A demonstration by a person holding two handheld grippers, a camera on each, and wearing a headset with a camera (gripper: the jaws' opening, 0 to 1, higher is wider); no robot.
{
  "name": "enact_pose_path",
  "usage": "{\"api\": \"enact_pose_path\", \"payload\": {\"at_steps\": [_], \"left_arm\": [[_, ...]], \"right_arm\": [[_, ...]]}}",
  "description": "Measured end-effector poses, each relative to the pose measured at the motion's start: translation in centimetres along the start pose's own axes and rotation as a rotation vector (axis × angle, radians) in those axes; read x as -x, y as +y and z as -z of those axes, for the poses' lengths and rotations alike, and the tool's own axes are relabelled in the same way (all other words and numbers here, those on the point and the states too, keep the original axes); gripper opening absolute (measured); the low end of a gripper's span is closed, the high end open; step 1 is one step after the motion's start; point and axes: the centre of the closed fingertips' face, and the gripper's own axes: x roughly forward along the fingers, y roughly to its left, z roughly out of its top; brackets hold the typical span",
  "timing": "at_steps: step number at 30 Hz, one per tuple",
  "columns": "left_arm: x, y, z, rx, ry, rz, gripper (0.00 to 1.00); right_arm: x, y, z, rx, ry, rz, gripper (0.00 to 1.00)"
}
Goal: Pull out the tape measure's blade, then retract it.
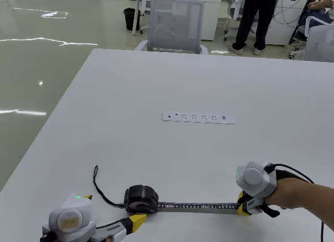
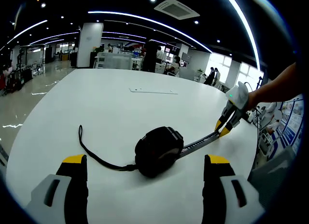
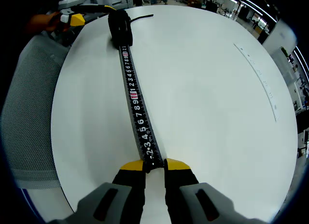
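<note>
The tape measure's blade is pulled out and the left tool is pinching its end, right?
Not quite: the blade is pulled out, but the right tool is pinching its end, as the right gripper view shows. The left tool is open, facing the case.

- The white tabletop (image 1: 209,80) is bare from the middle to the far edge, apart from a flat white power strip (image 1: 198,117) at its centre.
- Along the near edge, the black tape measure case (image 1: 141,198) and its drawn-out blade (image 1: 198,205) form a low bar from left to right. It ends at the right gripper (image 3: 154,163), clamped on the blade's tip.
- A black looped wrist strap (image 1: 99,187) lies on the surface left of the case.
- The left gripper (image 2: 146,159), jaws spread, takes up the near-left corner.
- A grey mesh chair (image 1: 175,23) stands at the far edge.
</note>
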Motion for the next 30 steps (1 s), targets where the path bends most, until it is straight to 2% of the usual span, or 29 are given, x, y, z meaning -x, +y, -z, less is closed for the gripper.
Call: {"api": "enact_pose_path", "payload": {"at_steps": [5, 7, 10, 15, 20, 25, 30], "left_arm": [[-0.6, -0.3, -0.8, 0.006, -0.026, -0.039, 0.99], [-1.1, -1.0, -1.2, 0.000, -0.035, -0.043, 0.99], [-2.1, -1.5, -1.5, 0.008, -0.030, -0.075, 0.99], [-3.3, -2.0, -1.2, 0.005, -0.021, -0.111, 0.99], [-3.8, -1.9, -0.8, 0.011, -0.013, -0.138, 0.99], [-4.1, -1.1, -0.6, 0.041, -0.004, -0.178, 0.99], [-4.7, -0.9, -0.5, 0.040, -0.021, -0.216, 0.99]], "right_arm": [[0.1, 0.1, 0.0, -0.010, -0.004, 0.006, 0.14], [0.1, 0.1, -0.1, -0.008, -0.005, 0.009, 0.13], [0.1, 0.0, 0.0, -0.013, -0.006, 0.007, 0.13], [0.1, 0.0, 0.0, -0.017, -0.003, 0.001, 0.13], [0.1, 0.0, 0.0, -0.017, -0.005, 0.002, 0.13], [0.1, 0.0, 0.0, -0.023, -0.007, 0.008, 0.13], [0.0, -0.1, 0.1, -0.028, -0.008, 0.014, 0.13]]}}
